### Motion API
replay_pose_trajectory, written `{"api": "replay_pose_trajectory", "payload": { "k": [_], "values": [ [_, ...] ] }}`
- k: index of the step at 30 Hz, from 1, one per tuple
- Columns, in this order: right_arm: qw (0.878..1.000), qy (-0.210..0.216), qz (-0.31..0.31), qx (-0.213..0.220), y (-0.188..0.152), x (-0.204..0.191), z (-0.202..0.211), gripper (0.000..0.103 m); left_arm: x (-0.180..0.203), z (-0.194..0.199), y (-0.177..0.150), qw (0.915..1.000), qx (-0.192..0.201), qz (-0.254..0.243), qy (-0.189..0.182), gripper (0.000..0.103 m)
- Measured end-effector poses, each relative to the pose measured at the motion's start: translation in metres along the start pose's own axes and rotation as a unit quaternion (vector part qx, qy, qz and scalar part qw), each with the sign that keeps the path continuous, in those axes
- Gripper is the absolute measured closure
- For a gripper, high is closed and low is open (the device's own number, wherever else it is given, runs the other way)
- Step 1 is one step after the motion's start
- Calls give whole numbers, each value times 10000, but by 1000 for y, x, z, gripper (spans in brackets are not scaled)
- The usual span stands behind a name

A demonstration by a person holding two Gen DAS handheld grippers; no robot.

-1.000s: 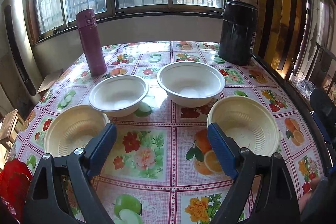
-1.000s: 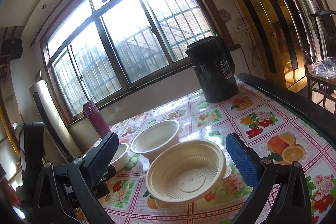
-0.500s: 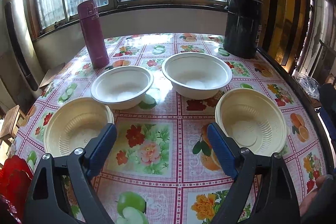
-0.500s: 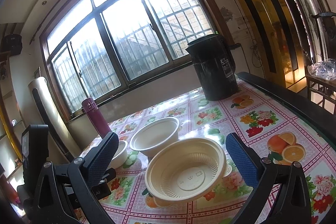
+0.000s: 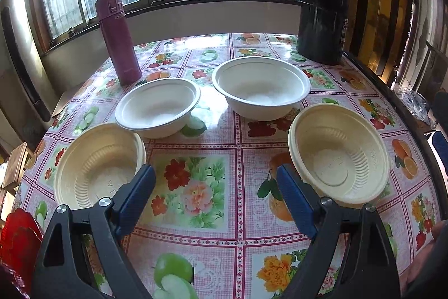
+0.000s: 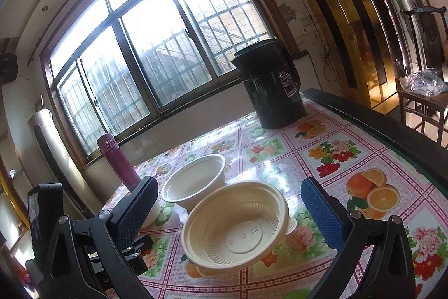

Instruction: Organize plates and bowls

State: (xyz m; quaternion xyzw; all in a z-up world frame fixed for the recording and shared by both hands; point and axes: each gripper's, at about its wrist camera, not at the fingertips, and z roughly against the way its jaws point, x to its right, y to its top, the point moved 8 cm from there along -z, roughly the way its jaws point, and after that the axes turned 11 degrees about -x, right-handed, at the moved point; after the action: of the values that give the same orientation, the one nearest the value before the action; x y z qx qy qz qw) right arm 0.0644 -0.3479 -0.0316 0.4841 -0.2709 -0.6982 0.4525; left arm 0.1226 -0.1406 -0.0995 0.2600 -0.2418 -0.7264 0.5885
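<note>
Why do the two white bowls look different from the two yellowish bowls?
The white bowls have smooth insides; the cream bowls have ribbed walls and raised letters on the bottom. The white bowls stand farther back, toward the window; the cream bowls stand nearer the camera, one on each side. All four stand upright and empty on the flowered tablecloth.

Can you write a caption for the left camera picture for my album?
Open left tool above a flowery tablecloth, with two white bowls and two cream ribbed plastic bowls.
</note>
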Motion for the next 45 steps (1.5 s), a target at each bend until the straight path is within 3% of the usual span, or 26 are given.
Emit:
{"api": "replay_pose_trajectory", "payload": {
  "k": [45],
  "values": [
    [9970,-200,-647,-381,-1,34,-14,0,12,-19,-12,9985,-455,-296,-44,14]
  ]
}}
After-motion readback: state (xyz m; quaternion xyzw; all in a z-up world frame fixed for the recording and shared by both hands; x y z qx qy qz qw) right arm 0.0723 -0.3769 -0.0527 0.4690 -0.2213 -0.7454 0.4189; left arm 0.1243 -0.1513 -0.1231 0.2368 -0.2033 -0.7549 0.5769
